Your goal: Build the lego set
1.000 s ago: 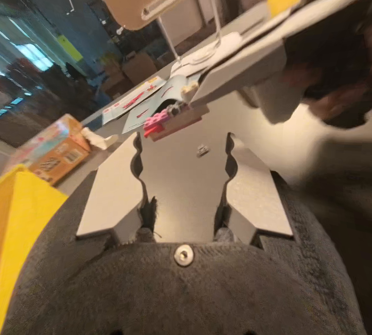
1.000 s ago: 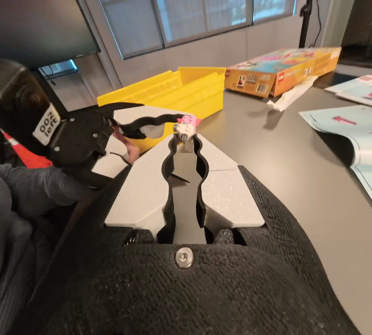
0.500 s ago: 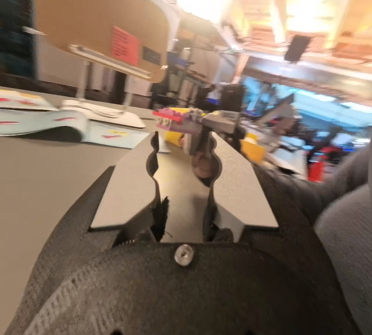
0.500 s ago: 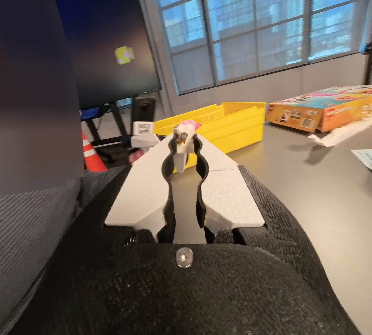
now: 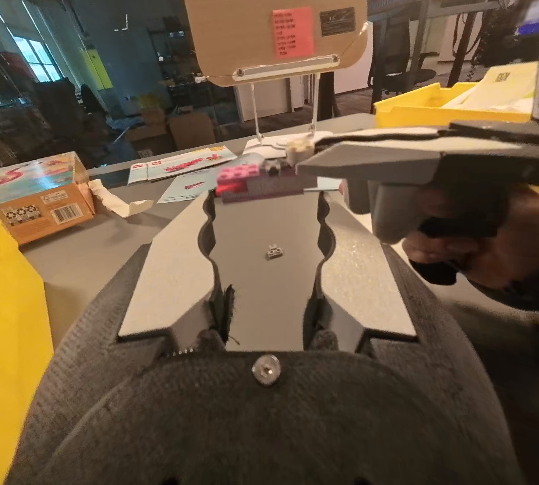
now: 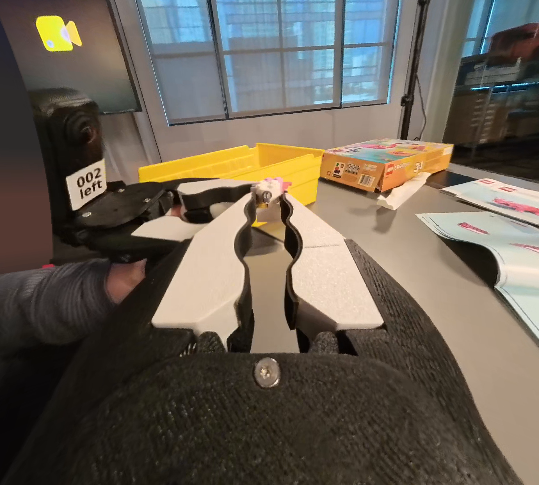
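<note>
Grey table [image 5: 87,252] fills both views, with an office behind in the left wrist view and a big window [image 6: 280,33] behind in the right.

Left tongs [image 5: 264,202] stand wide apart with nothing between the fingers; below the gap a small grey piece [image 5: 274,252] lies alone on the table, which the right view does not show. Just past the tips hangs the brick model [image 5: 256,182], pink, red and grey, held by the right tongs [image 5: 300,157] reaching in from the right.

In the right view the right tongs [image 6: 268,199] are nearly closed on the model [image 6: 269,194], both pads pressed to its white part. The left tongs [image 6: 210,194] come in from the left, tips beside the model, and block part of the yellow bin [image 6: 233,167] beyond.

Ahead and left of the left tongs sit an orange box [image 5: 43,197], torn paper [image 5: 122,205] and booklets [image 5: 180,164]; a tan board on a stand [image 5: 271,13] rises beyond the model. A second yellow bin [image 5: 437,109] is seen at the far right.
</note>
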A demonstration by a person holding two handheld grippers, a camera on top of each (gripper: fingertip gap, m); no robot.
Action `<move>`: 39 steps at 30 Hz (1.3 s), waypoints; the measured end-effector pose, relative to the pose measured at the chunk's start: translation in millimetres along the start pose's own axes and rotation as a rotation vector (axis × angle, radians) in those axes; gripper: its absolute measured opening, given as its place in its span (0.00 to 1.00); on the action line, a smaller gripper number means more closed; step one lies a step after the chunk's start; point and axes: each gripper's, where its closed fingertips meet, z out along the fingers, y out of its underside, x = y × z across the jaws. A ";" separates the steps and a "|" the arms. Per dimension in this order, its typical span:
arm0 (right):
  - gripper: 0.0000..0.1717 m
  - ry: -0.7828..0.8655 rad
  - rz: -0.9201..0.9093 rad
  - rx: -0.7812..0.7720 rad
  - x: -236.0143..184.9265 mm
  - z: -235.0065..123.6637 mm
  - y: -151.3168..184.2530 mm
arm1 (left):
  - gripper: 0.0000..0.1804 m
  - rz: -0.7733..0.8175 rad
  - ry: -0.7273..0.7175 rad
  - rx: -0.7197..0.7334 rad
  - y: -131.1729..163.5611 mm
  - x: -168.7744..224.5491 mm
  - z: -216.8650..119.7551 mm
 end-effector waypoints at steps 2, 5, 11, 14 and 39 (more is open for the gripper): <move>0.09 -0.005 -0.009 -0.011 -3.6 2.4 3.2 | 0.38 -0.007 0.001 0.017 -2.1 -2.3 -2.2; 0.08 -0.011 0.005 -0.018 -3.7 3.1 5.1 | 0.36 0.017 -0.003 0.013 -0.6 -1.6 -3.0; 0.08 0.005 -0.017 -0.011 -3.2 2.5 4.2 | 0.36 0.030 -0.015 0.010 -0.4 -2.4 -3.0; 0.09 -0.004 -0.001 -0.012 -3.1 2.6 5.4 | 0.36 0.040 -0.013 0.004 0.7 -2.4 -3.0; 0.46 -0.345 -0.315 -0.178 -27.4 -42.3 -0.5 | 0.35 -0.723 0.928 -0.024 -34.7 72.5 -40.5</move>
